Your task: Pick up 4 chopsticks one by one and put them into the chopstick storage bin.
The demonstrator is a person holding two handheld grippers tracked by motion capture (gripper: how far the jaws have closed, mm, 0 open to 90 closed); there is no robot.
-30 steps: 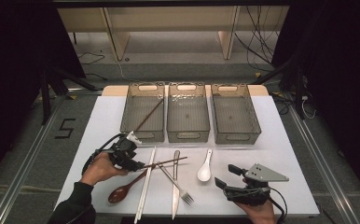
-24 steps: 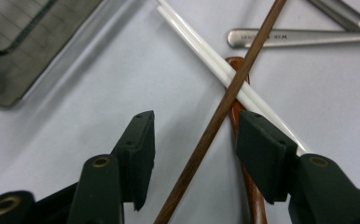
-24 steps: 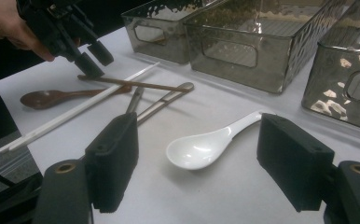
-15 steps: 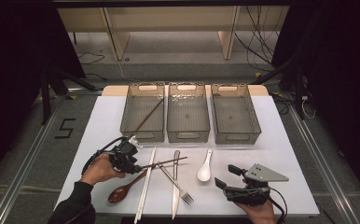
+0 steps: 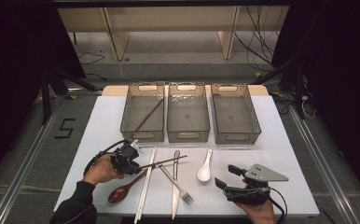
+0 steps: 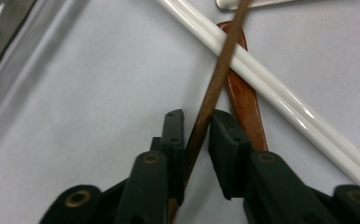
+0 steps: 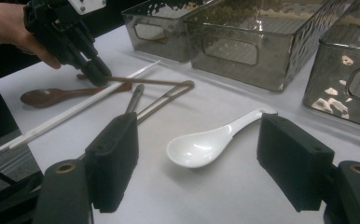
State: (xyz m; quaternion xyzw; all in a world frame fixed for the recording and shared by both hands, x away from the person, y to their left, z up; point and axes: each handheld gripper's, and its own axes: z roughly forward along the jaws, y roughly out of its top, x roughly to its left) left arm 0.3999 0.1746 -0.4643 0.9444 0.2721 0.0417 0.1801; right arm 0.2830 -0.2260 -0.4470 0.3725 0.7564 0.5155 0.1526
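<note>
Right tool (image 5: 222, 177): at about 5 o'clock on the table (image 5: 285, 158), held in a hand at the near edge; jaws stand wide apart with nothing between them. In the right gripper view the white spoon lies on the table beyond the gap between the two pads.
Fork (image 5: 177, 185): near the 6 o'clock edge, tines toward the person, crossing the knife (image 5: 175, 186).
Wooden spoon (image 5: 122, 190): at 7 o'clock, bowl nearest the person, handle running under the white chopsticks.
White chopsticks (image 5: 145, 184): a pair lying side by side, from the near edge up toward 12 o'clock, just beside the left tool.
White spoon (image 5: 204, 170): just past the centre toward 5 o'clock, bowl up, handle pointing at the trays.
Left tool (image 6: 197, 128): at about 8 o'clock on the table, in the person's left hand (image 5: 102, 169); its jaws have just been closing and now stand narrow, with the brown chopstick between the pads, one pad against it.
Brown chopstick (image 6: 218, 79): task's thing; its near end sits in the left tool, and it runs toward 3 o'clock across the white chopsticks and the wooden spoon handle.
Trays (image 5: 188, 135): three clear ones side by side at 12 o'clock; the left tray (image 5: 128, 122) holds another brown chopstick (image 5: 148, 115) lying slantwise.
</note>
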